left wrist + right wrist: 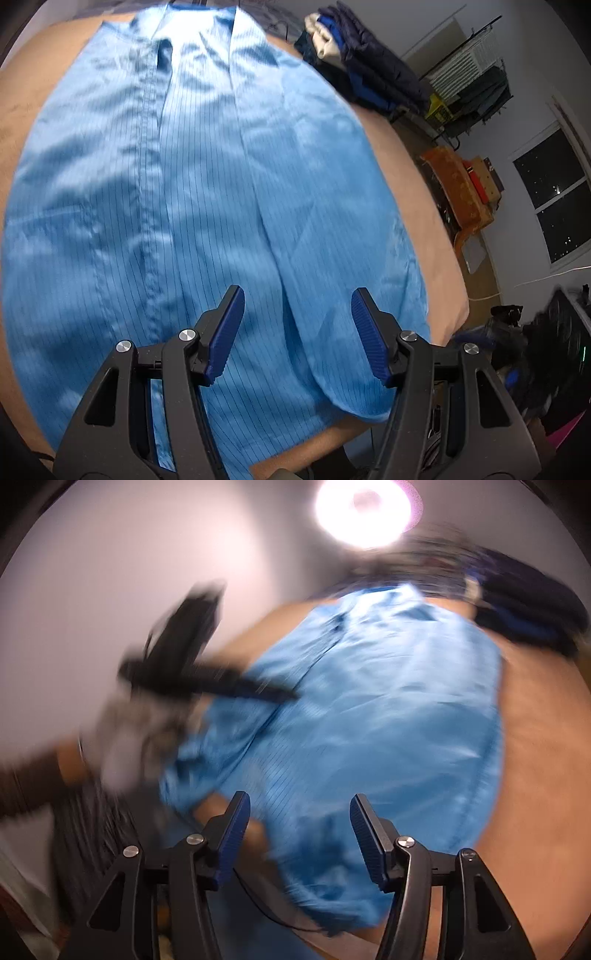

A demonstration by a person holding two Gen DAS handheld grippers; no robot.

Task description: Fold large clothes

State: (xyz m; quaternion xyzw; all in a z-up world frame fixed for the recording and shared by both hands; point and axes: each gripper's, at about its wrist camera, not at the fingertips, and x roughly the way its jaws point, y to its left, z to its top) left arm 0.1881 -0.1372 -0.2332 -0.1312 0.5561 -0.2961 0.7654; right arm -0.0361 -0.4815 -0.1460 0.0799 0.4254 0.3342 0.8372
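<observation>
A light blue pinstriped garment (207, 192) lies spread flat on a tan bed (417, 206), stretching away ahead of the left claw (297, 336), whose blue ribbed pads stand apart with nothing pinched, the cloth's near hem just under them. The right claw (299, 836) is likewise parted and empty over the crumpled near edge of the same garment (369, 716); that view is blurred. Beyond and right of the left claw, a pile of dark clothes (369, 70) sits at the bed's far edge. No writing or label can be read anywhere.
</observation>
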